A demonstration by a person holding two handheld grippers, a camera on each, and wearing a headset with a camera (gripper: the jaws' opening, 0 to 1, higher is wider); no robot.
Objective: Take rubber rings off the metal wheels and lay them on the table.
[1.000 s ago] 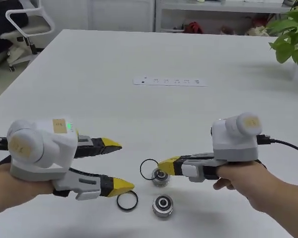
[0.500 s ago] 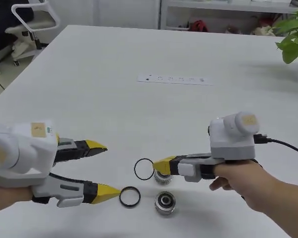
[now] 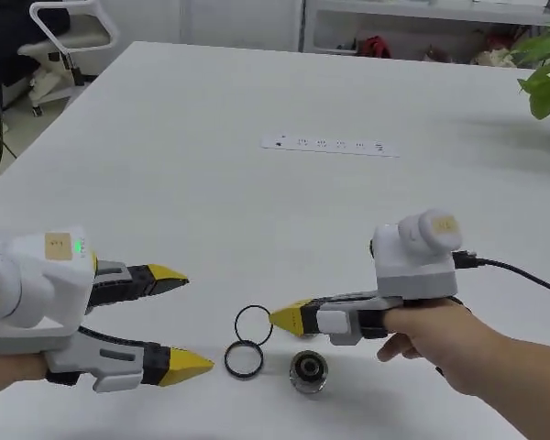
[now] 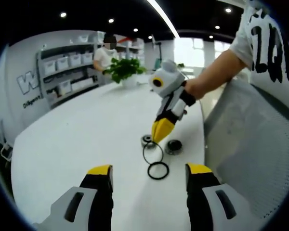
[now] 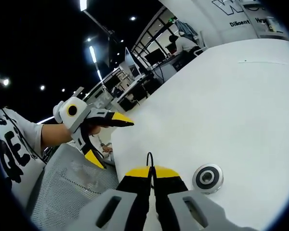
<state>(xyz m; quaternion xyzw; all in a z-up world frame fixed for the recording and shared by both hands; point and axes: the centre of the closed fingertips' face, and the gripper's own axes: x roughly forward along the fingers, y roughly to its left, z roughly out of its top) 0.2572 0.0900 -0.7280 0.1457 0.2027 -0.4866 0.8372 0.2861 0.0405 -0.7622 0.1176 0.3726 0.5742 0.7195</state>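
White table [image 3: 257,211] | right gripper [image 3: 277,319] pinched tight on ring [image 3: 237,324], ring at its 9 o'clock | left gripper [image 3: 191,319] jaws wide apart | second ring [image 3: 229,359] lying flat at held ring's 6 o'clock | wheel [image 3: 308,368] at its 4 o'clock

Left gripper [image 3: 191,319]: white-and-grey plastic housing [image 3: 27,293], black jaws, yellow tips. Green light [image 3: 77,246] and tan sticker [image 3: 58,245] on top of the housing. Right gripper [image 3: 280,318]: same build, thin black cable [image 3: 522,273] leaving its rear. White short sleeve [image 4: 265,38], black lettering.
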